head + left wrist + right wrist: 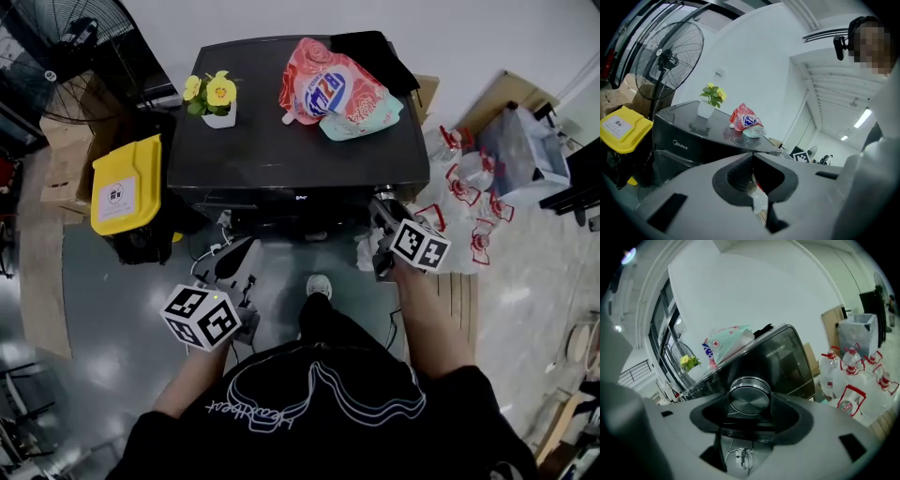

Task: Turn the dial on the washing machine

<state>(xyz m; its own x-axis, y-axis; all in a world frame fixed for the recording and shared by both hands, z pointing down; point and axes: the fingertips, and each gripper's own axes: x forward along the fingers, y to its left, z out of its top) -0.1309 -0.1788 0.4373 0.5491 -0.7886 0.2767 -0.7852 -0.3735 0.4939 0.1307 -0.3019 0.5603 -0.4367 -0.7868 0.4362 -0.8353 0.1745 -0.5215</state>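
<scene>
Right gripper (749, 405) has its jaws closed on the silver dial (749, 394), one pad on each side of it, at the centre of the right gripper view; the dial sits on the dark front of the washing machine (281, 141), under the right end of its top in the head view; left gripper (751, 164) hangs at lower left of the head view, apart from the machine, jaws pressed together on nothing; a flower pot (217, 101) and detergent pouches (339, 92) rest on the machine's top.

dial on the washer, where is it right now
In the right gripper view, the silver dial sits centre, on the washing machine's dark front, gripped between the right gripper's fingers.
</scene>
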